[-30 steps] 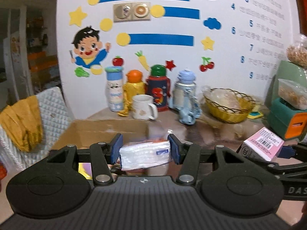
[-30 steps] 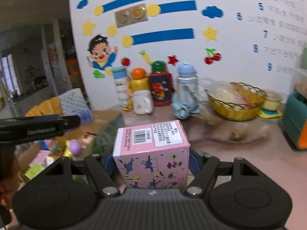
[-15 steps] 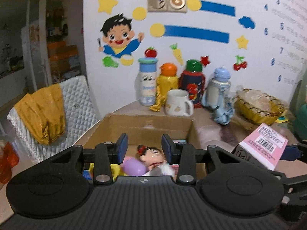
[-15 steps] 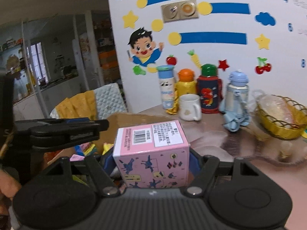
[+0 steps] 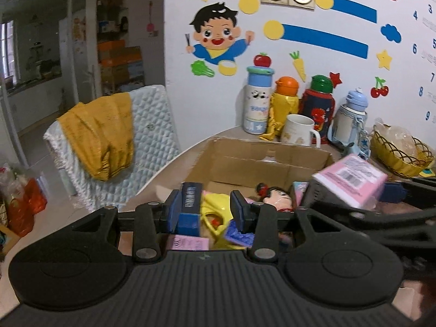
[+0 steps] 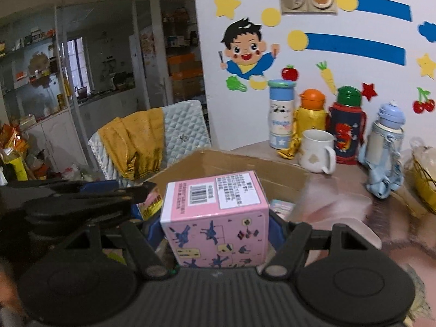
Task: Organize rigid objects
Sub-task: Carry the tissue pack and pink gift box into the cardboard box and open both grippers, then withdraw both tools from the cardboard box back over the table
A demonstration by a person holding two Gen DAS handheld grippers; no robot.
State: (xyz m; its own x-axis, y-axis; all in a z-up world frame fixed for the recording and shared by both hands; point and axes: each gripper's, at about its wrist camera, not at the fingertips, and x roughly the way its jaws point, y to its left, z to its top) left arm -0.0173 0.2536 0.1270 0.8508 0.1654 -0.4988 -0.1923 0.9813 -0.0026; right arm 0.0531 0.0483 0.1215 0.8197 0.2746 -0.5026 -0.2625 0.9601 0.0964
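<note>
An open cardboard box point(image 5: 259, 160) sits on the table with several toys inside: a doll point(image 5: 272, 194), a yellow toy point(image 5: 215, 207) and a dark blue carton point(image 5: 190, 204). My left gripper point(image 5: 208, 212) hovers over the box's near side. Its jaws are narrow and opening, and grip nothing. My right gripper point(image 6: 215, 229) holds a pink box point(image 6: 215, 218) with a barcode label, slightly tilted. These jaws are easing open with the box still between the pads. In the left wrist view the pink box point(image 5: 351, 179) hangs over the cardboard box's right side.
Several drink bottles point(image 5: 257, 100) and a white mug point(image 5: 298, 130) line the wall behind the cardboard box. A yellow wicker basket point(image 5: 400, 158) stands at the right. A quilted chair with a yellow cloth point(image 5: 100, 133) stands left of the table.
The white packet that my left gripper held a second ago is gone and its jaws have narrowed. Both grippers have moved left, over the cardboard box. The pink box has tilted a little.
</note>
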